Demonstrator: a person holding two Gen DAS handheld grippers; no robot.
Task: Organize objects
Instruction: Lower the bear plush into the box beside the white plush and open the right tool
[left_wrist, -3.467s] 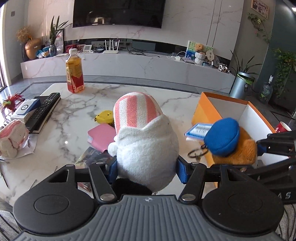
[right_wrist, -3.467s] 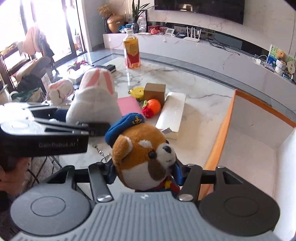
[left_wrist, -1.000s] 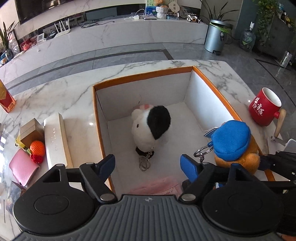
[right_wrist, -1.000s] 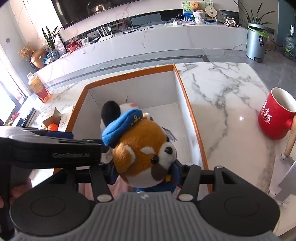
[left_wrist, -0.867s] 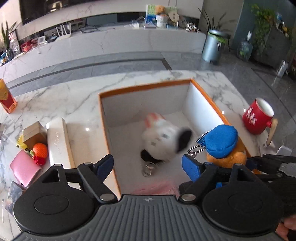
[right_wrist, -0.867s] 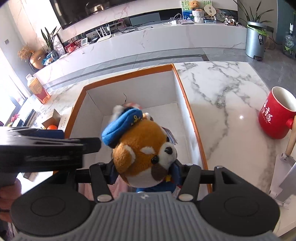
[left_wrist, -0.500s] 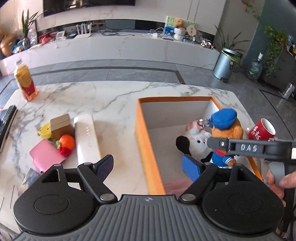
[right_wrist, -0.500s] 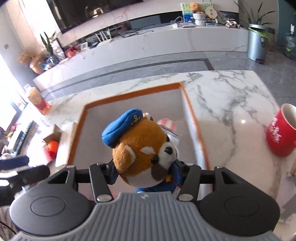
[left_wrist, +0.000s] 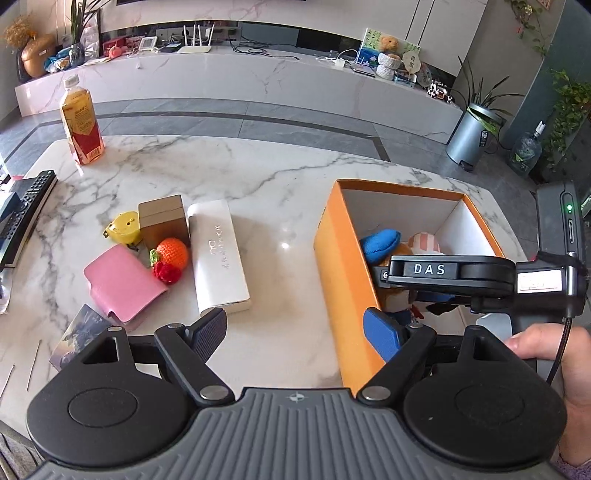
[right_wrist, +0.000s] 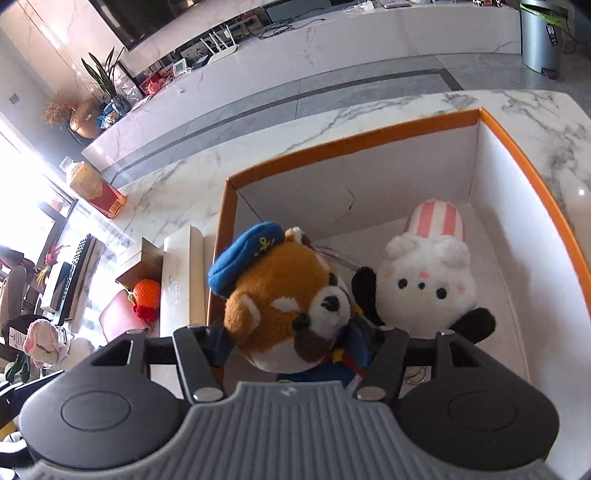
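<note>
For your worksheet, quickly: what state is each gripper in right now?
Left gripper: open, nothing between its fingers.
Right gripper: jaws opening, the sailor-cap plush between them inside the orange box.

The left gripper (left_wrist: 295, 332) has black linkage arms with silver pivot screws, two round black discs, a ribbed grey housing and blue ribbed finger pads (left_wrist: 380, 334). The right gripper (right_wrist: 295, 343) matches it. Seen from the left wrist, its black body carries white "DAS" lettering, a green indicator light and a thin black cable.
</note>
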